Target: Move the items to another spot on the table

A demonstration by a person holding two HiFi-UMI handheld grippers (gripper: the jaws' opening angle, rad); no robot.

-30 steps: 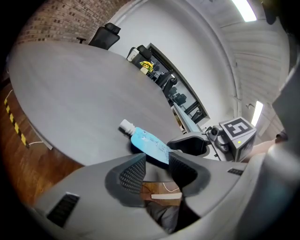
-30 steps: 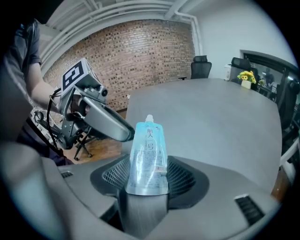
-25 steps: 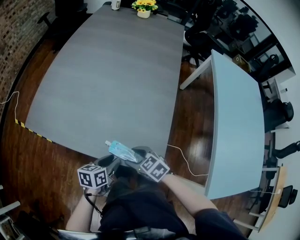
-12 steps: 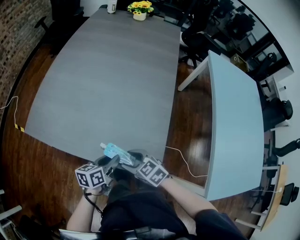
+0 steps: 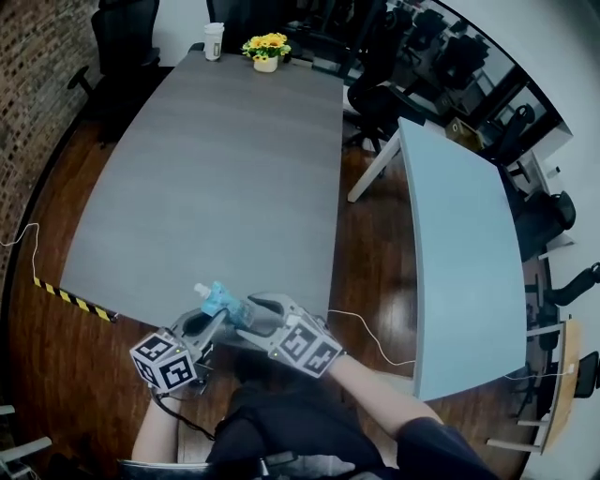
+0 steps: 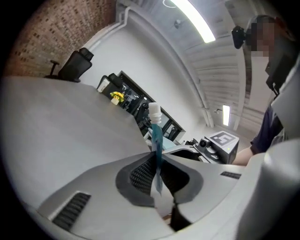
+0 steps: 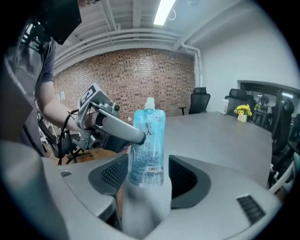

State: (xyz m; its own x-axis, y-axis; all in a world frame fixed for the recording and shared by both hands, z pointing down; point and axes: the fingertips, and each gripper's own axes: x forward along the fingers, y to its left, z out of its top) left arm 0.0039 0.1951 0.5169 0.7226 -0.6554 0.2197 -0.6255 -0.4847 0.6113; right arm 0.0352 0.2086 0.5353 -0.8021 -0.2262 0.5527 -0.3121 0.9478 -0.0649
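Near edge of the grey table: one blue pouch held up in the air close to the person's body. It touches no table top.
Pouch count: one. It has one white cap at the end farthest from the person. In the right gripper view it stands upright with its printed face to the camera.
Grippers: two, each with one marker cube. They meet at the pouch from either side.
Left gripper: jaws have just been closing. They are now pressed nearly together, pinching the thin side edge of the pouch, which shows edge-on between them.
Right gripper: jaws have just been opening a little. They stand well apart with the pouch's lower end filling the gap, flat face forward, its sides against both pads.
Tables: two. The long grey one is bare over most of its top. A pale blue table stands apart to its right.
Far end of grey table: one paper cup and one flower pot with yellow blooms, near each other.
Office chairs: several round the far end; exact count unclear.
Floor: dark wood, with one strip of striped tape and one white cable.
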